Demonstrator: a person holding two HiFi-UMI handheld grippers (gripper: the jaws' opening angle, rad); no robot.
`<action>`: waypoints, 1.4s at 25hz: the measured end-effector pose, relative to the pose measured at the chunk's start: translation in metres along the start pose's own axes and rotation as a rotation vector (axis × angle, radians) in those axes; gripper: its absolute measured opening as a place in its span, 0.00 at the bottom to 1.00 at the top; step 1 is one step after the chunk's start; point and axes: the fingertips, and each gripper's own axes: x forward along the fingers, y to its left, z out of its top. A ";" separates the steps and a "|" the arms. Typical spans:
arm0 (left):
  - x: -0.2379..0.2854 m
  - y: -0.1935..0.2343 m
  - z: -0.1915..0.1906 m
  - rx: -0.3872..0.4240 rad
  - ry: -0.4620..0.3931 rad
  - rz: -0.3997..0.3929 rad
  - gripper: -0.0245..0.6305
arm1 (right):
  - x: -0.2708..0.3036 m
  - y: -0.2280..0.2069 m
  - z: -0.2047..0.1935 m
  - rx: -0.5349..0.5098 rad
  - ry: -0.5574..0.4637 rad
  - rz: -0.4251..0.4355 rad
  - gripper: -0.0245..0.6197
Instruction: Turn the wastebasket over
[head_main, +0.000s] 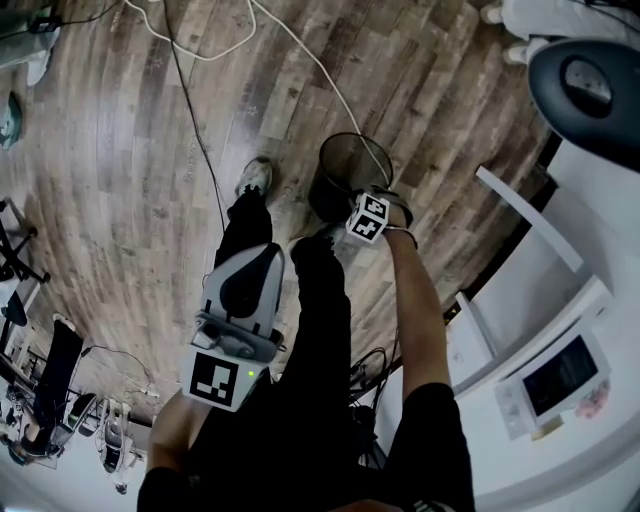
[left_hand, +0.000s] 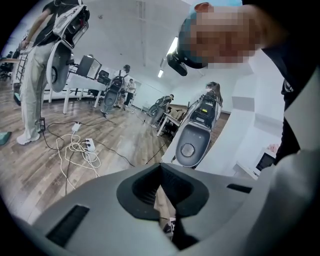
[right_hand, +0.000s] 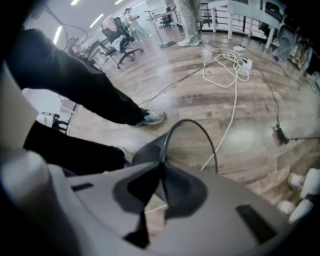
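1. The basket (head_main: 328, 185) is black mesh and stands mouth up over the wood floor (head_main: 130, 150), just ahead of the person's shoe (head_main: 257, 176); I cannot tell whether its base touches the floor
2. The right claw (right_hand: 161, 164) points steeply down at the side of the basket nearest the person
3. Its jaws are closed on the thin wire rim (right_hand: 191, 120), which arcs up and away from the tips; the mesh wall hangs to the left below them
4. The person's bare right forearm (head_main: 415, 300) reaches down from the body to this claw, and the marker cube (head_main: 368, 218) sits just above the rim
5. The left claw (left_hand: 161, 167) is held close to the body, well apart from the basket, beside the black trousers (head_main: 320, 300)
6. Its jaws are closed tip to tip with nothing between them; only floor shows through the slit lower down
7. A white cable (right_hand: 234, 102) runs across the floor past the basket to a loose coil farther off
8. A power strip (left_hand: 90, 145) lies among coiled cable in the left gripper view
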 end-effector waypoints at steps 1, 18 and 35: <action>0.000 0.000 0.002 0.003 -0.002 -0.002 0.09 | -0.004 -0.005 0.005 -0.002 -0.010 -0.010 0.13; 0.005 0.010 0.010 0.005 -0.004 0.002 0.09 | -0.016 -0.040 0.056 0.039 -0.097 -0.144 0.12; 0.004 0.010 -0.008 0.014 0.009 0.012 0.09 | 0.043 0.028 0.059 -0.052 -0.042 -0.090 0.12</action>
